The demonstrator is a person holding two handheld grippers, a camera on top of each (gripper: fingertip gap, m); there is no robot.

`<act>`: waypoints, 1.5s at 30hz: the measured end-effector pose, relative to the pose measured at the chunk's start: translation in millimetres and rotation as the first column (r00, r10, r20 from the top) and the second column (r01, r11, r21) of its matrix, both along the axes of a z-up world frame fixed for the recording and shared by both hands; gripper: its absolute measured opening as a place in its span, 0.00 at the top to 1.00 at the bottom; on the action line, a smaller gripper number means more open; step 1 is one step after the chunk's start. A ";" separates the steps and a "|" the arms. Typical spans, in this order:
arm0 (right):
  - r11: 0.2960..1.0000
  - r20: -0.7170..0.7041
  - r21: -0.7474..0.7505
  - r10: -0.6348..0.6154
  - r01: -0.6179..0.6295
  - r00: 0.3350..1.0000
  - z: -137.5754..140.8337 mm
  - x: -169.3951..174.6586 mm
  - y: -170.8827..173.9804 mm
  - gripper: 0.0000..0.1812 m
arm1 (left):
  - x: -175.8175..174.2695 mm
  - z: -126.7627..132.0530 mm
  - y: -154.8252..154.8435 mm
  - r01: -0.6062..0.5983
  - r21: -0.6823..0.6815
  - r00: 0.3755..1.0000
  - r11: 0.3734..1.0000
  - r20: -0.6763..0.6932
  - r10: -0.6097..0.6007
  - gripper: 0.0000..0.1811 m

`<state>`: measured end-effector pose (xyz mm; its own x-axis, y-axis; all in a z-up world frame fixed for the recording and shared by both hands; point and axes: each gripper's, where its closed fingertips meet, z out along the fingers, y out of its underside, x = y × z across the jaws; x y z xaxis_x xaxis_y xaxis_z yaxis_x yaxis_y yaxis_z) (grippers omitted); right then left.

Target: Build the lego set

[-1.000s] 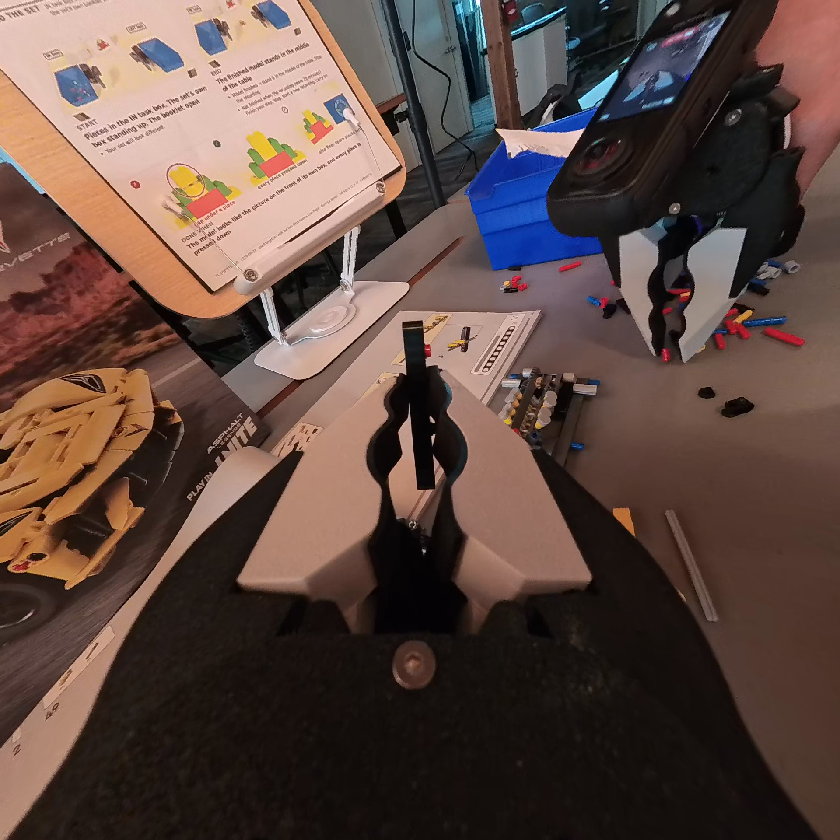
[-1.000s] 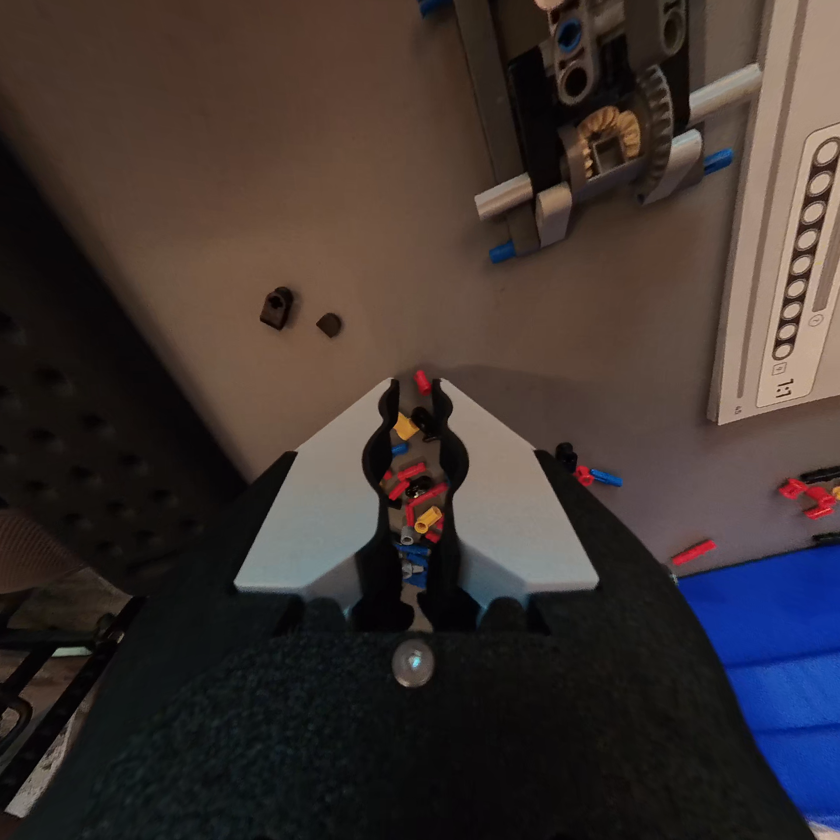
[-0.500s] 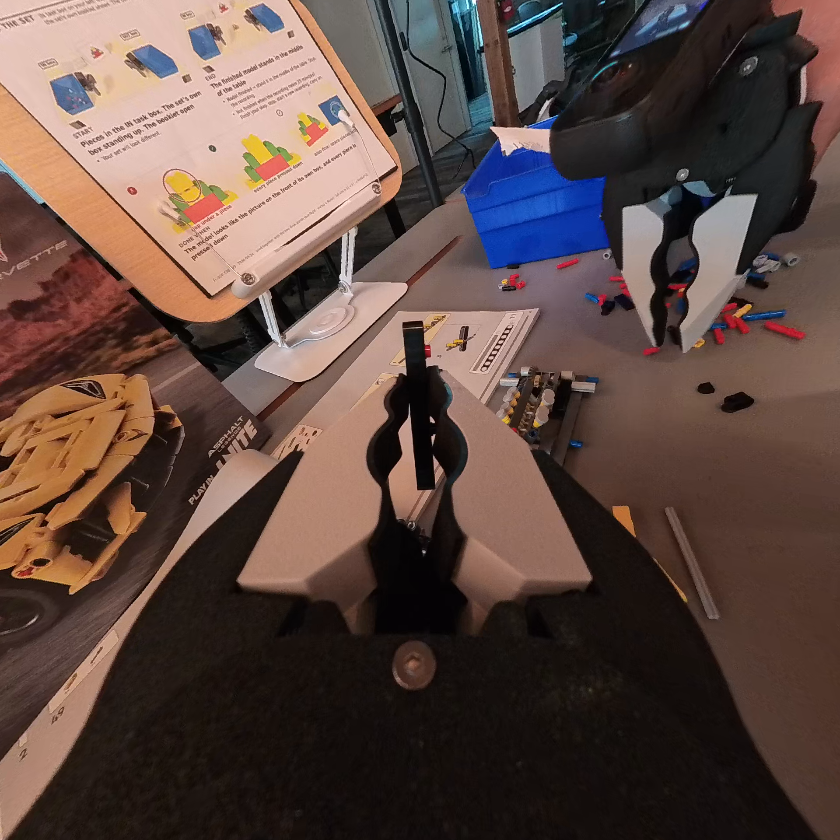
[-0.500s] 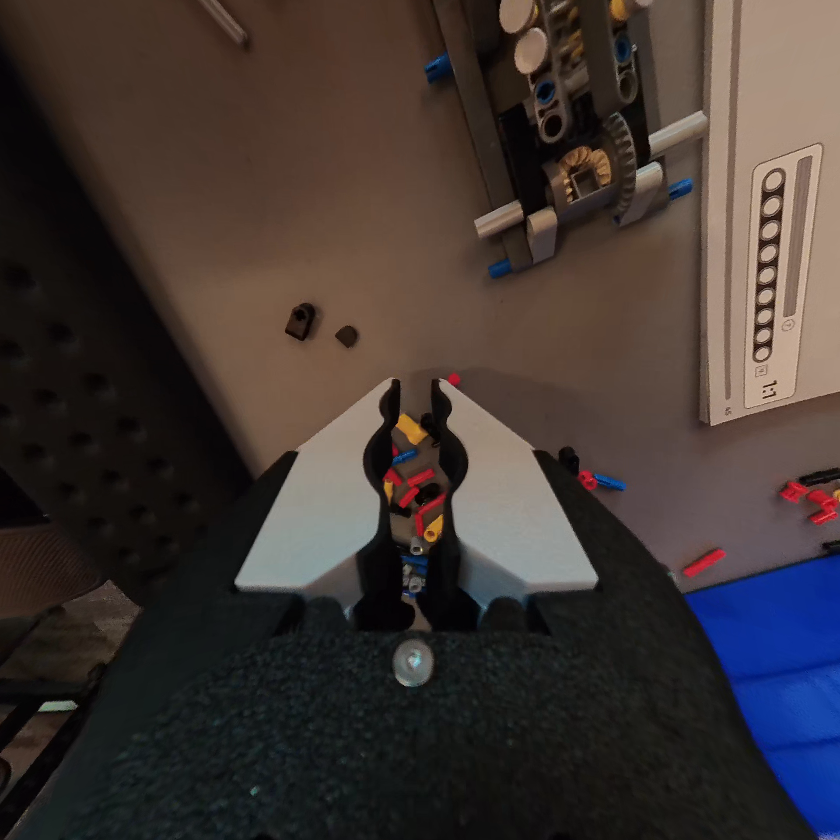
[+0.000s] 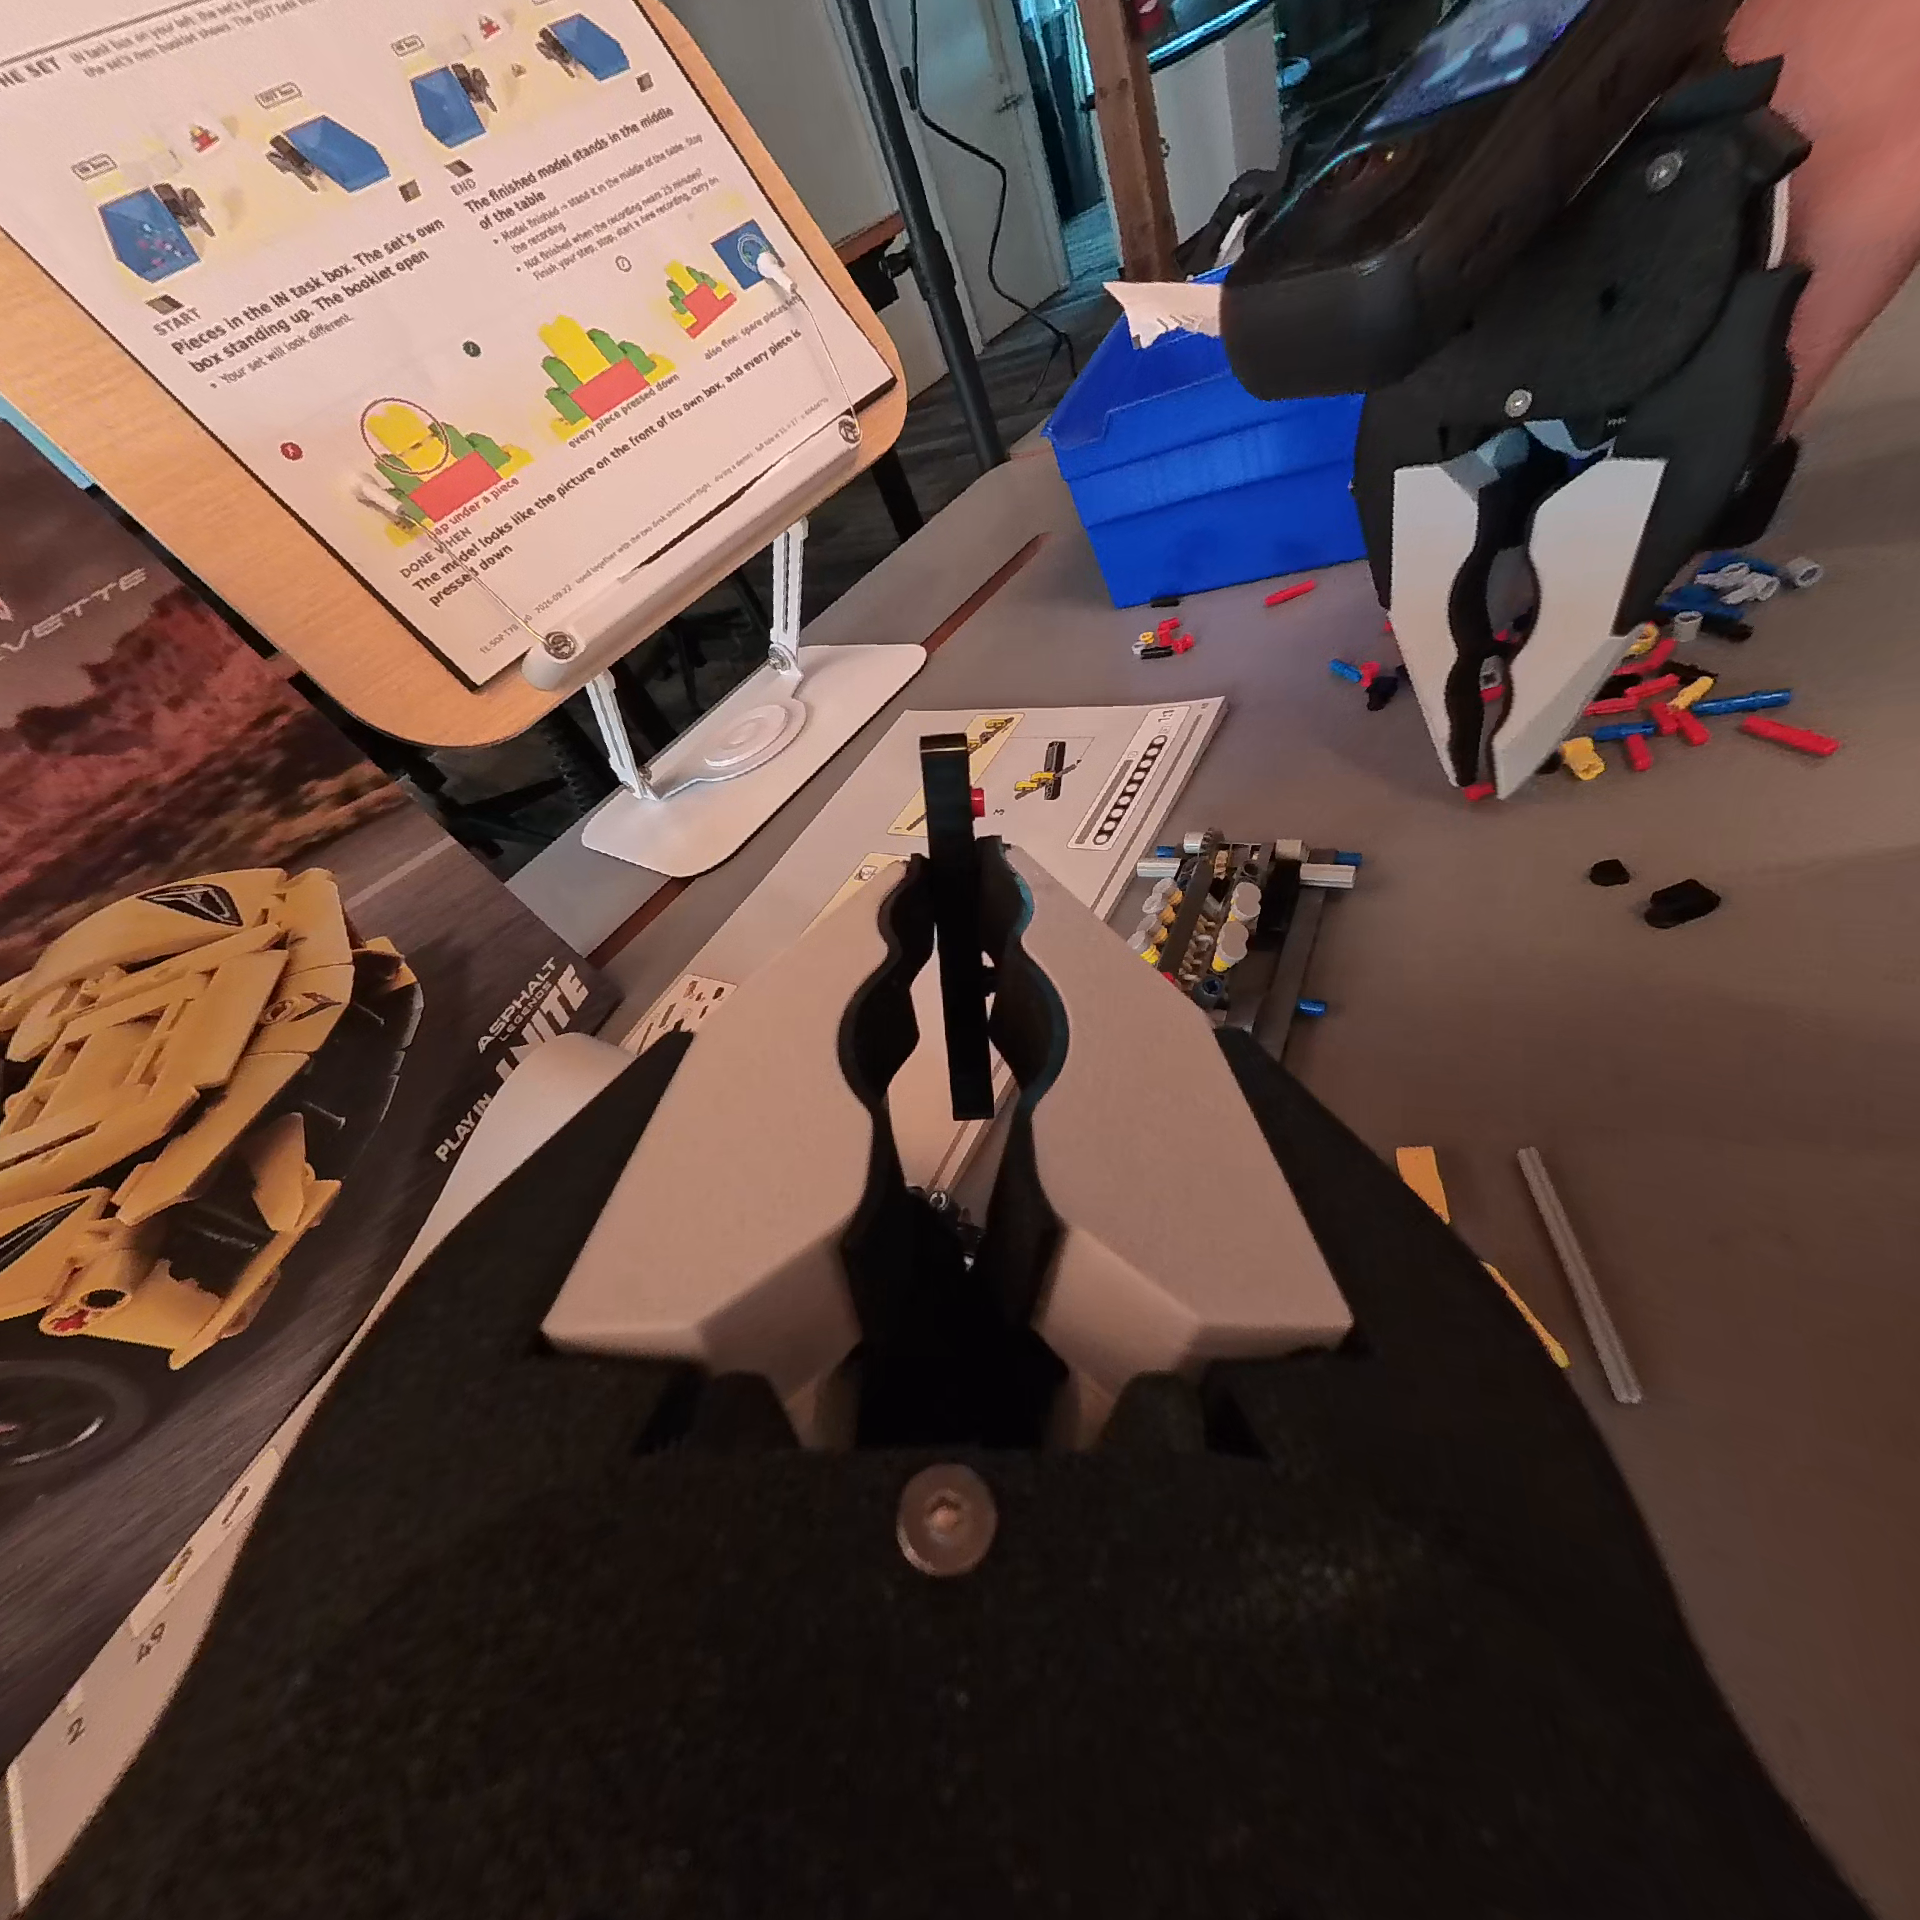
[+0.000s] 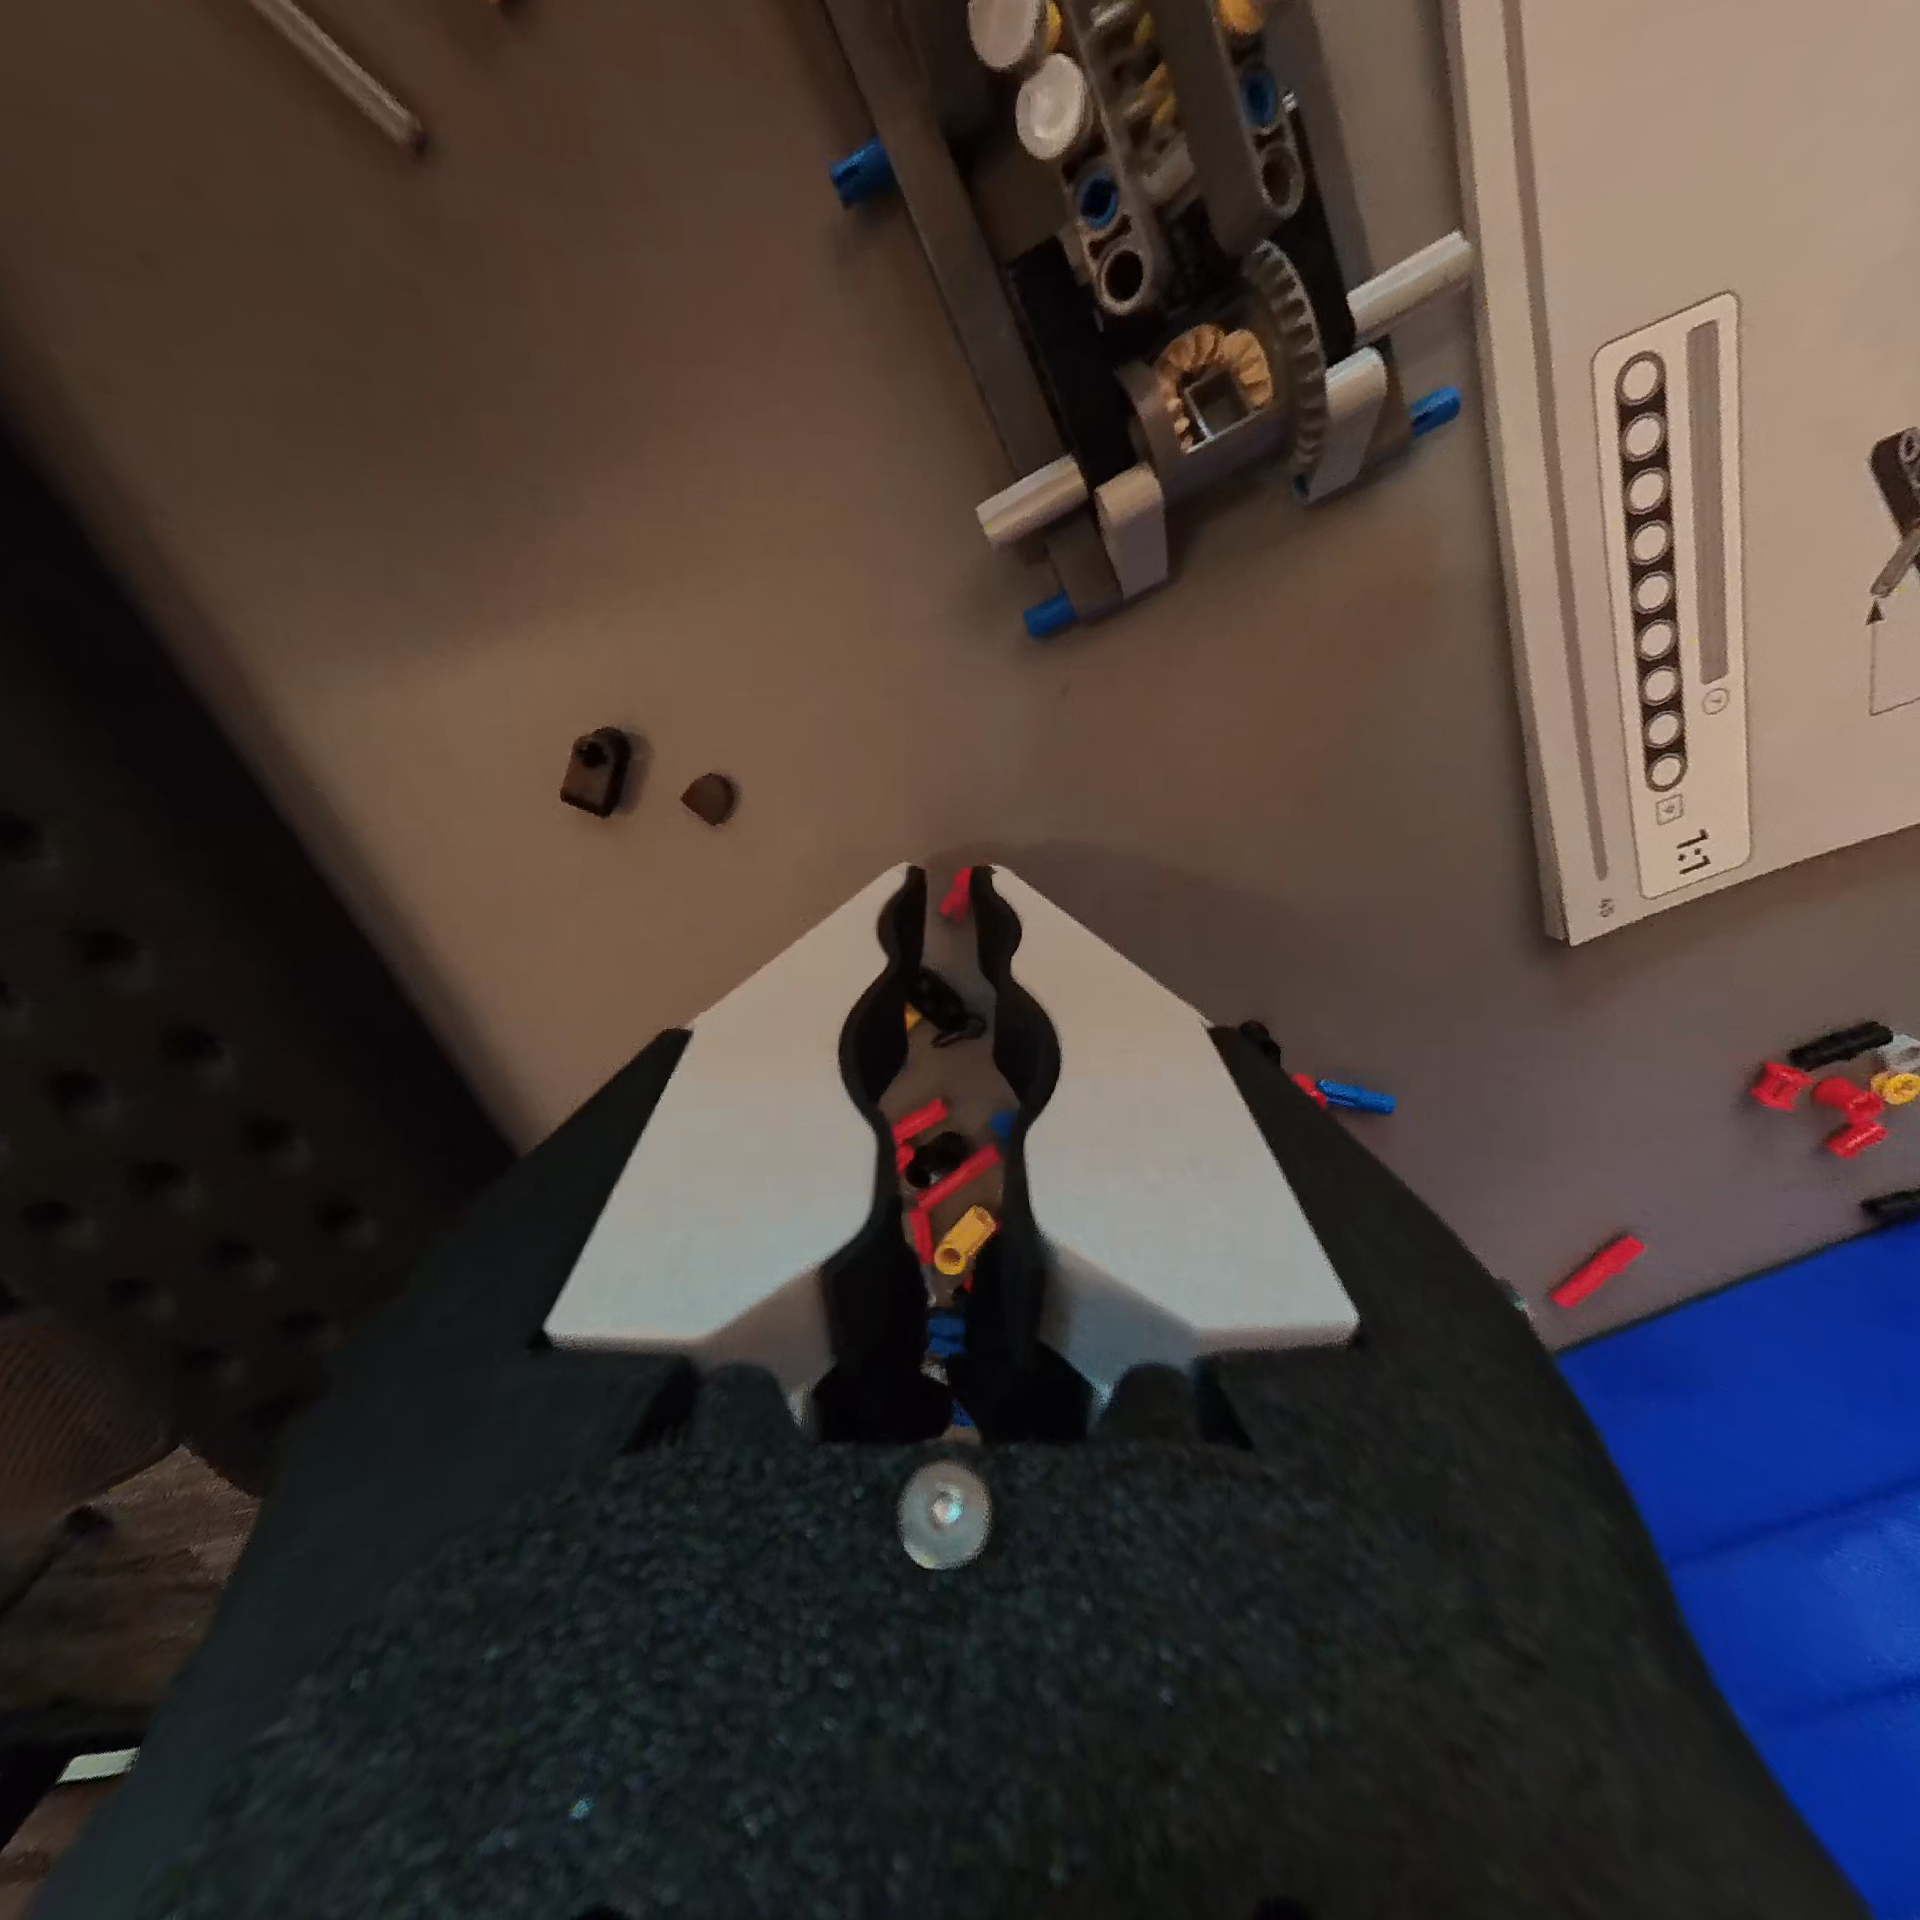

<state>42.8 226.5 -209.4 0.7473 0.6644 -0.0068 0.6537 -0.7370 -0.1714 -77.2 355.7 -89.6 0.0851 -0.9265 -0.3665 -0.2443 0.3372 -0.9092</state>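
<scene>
Right tool (image 6: 948,883) narrowed over red pin (image 6: 956,891), blue bin (image 5: 1195,488) beside.

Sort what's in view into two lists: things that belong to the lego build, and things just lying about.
Belongs to the build:
- black beam, clamped in the left tongs
- half-built grey assembly
- loose small pieces under the right tongs
- open instruction booklet
- blue bin

Lying about:
- instruction sheet on its stand
- set box with the yellow car
</scene>
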 end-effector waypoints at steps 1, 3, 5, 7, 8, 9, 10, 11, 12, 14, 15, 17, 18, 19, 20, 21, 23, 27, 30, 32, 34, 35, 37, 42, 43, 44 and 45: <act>1.000 0.000 0.000 -0.005 0.005 1.000 -0.2 0.7 0.4 0.95 | 0.0 0.0 -0.1 0.000 0.000 1.000 1.000 0.000 0.000 0.97; 1.000 0.001 0.000 -0.012 0.012 1.000 -0.3 2.3 0.9 0.95 | 0.0 0.2 0.0 0.001 0.000 1.000 1.000 0.000 -0.001 0.97; 1.000 0.019 0.001 -0.018 0.018 1.000 -0.9 7.0 1.1 0.95 | 0.0 0.0 -0.5 0.003 -0.002 1.000 1.000 -0.001 -0.003 0.97; 1.000 0.004 -0.005 -0.029 0.029 1.000 -1.2 6.8 0.5 0.95 | 0.0 -0.4 -1.4 0.007 -0.002 1.000 1.000 -0.003 -0.007 0.97; 0.999 -0.012 -0.008 -0.034 0.034 0.999 -1.5 5.1 0.4 0.95 | 0.2 -0.5 -2.3 0.010 -0.004 1.000 1.000 -0.004 -0.010 0.97; 0.999 -0.019 -0.010 -0.038 0.038 0.999 -2.1 4.5 0.2 0.95 | 0.4 -0.9 -3.4 0.014 -0.006 1.000 1.000 -0.007 -0.014 0.97; 0.999 -0.027 -0.012 -0.039 0.038 0.999 -2.6 3.3 -0.2 0.95 | 0.6 -1.2 -4.5 0.019 -0.009 1.000 1.000 -0.009 -0.019 0.97; 0.999 -0.037 -0.012 -0.040 0.039 0.999 -2.8 1.4 -0.3 0.96 | 0.8 -1.7 -5.8 0.024 -0.011 1.000 1.000 -0.013 -0.024 0.97; 0.999 -0.035 -0.013 -0.039 0.038 0.999 -4.0 1.0 -0.7 0.96 | 1.0 -2.3 -7.2 0.029 -0.013 0.999 0.999 -0.017 -0.029 0.97; 0.999 -0.022 -0.003 -0.032 0.032 0.999 -6.0 1.3 -0.2 0.97 | 1.4 -3.3 -9.4 0.037 -0.013 0.999 0.999 -0.022 -0.038 0.97; 1.000 -0.022 -0.001 -0.031 0.031 0.999 -6.2 0.9 -0.2 0.97 | 1.7 -3.8 -11.0 0.044 -0.019 0.999 0.999 -0.025 -0.045 0.97; 0.999 -0.025 -0.004 -0.039 0.039 0.999 -6.1 0.7 -1.0 0.97 | 2.1 -4.2 -14.2 0.058 -0.037 0.998 0.998 -0.025 -0.059 0.97; 0.999 -0.024 0.000 -0.039 0.039 0.999 -6.1 0.7 -0.8 0.97 | 2.3 -4.1 -16.5 0.070 -0.053 0.997 0.996 -0.025 -0.071 0.97; 0.999 -0.028 0.022 -0.032 0.033 0.999 -4.6 -0.7 1.3 0.98 | 2.4 -4.1 -19.4 0.084 -0.075 0.996 0.994 -0.026 -0.087 0.97; 0.997 -0.068 0.073 -0.024 0.029 0.997 2.2 -8.3 6.4 0.98 | 2.4 -3.2 -22.3 0.099 -0.103 0.995 0.990 -0.023 -0.102 0.97; 0.988 -0.150 0.148 -0.018 0.040 0.988 15.9 -22.6 14.9 0.98 | 2.3 -1.6 -25.3 0.116 -0.139 0.993 0.983 -0.013 -0.119 0.97; 0.930 -0.430 0.343 0.035 0.128 0.902 67.2 -69.9 37.3 0.98 | 2.0 2.3 -32.1 0.161 -0.234 0.987 0.959 0.011 -0.162 0.97; 0.637 -0.604 0.697 0.276 0.328 0.748 143.6 -128.6 61.3 0.98 | 0.6 12.5 -43.1 0.263 -0.433 0.965 0.862 0.097 -0.245 0.97; 0.381 -0.602 0.792 0.355 0.477 0.716 164.4 -132.6 68.3 0.98 | -1.5 15.4 -52.1 0.331 -0.508 0.942 0.796 0.128 -0.310 0.97; 0.346 -0.706 0.707 0.377 0.616 0.599 171.0 -132.0 71.0 0.98 | -1.9 17.3 -54.6 0.351 -0.539 0.934 0.766 0.145 -0.326 0.97; 0.402 -0.800 0.593 0.391 0.697 0.455 174.1 -133.8 73.5 0.98 | -2.6 18.8 -57.5 0.373 -0.566 0.925 0.736 0.162 -0.344 0.97; 0.429 -0.810 0.579 0.399 0.693 0.430 177.1 -135.3 72.9 0.98 | -3.2 18.5 -60.4 0.386 -0.575 0.918 0.722 0.163 -0.361 0.97; 0.397 -0.798 0.591 0.414 0.702 0.437 181.0 -127.6 73.5 0.98 | -5.8 18.7 -70.8 0.428 -0.599 0.893 0.676 0.167 -0.418 0.97; 0.343 -0.802 0.573 0.422 0.744 0.423 186.3 -104.2 66.2 0.99 | -31.7 -2.5 -111.1 0.382 -0.786 0.787 0.487 0.000 -0.617 0.97; 0.333 -0.799 0.582 0.405 0.742 0.444 183.2 -101.2 65.8 0.99 | -44.3 -14.5 -119.3 0.305 -0.829 0.756 0.469 -0.089 -0.648 0.97; 0.326 -0.796 0.587 0.397 0.741 0.457 181.9 -99.6 64.3 0.99 | -58.5 -28.9 -125.5 0.218 -0.841 0.722 0.495 -0.202 -0.662 0.97; 0.318 -0.793 0.591 0.399 0.741 0.461 182.8 -99.1 61.7 0.98 | -72.8 -41.0 -131.0 0.168 -0.818 0.687 0.550 -0.303 -0.661 0.97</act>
<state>-56.4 288.2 -26.5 0.8339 0.5150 -0.1985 -0.3284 0.1738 -0.9284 -150.0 224.8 -130.6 -0.3562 -0.7532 0.5530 -0.7543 -0.1176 -0.6460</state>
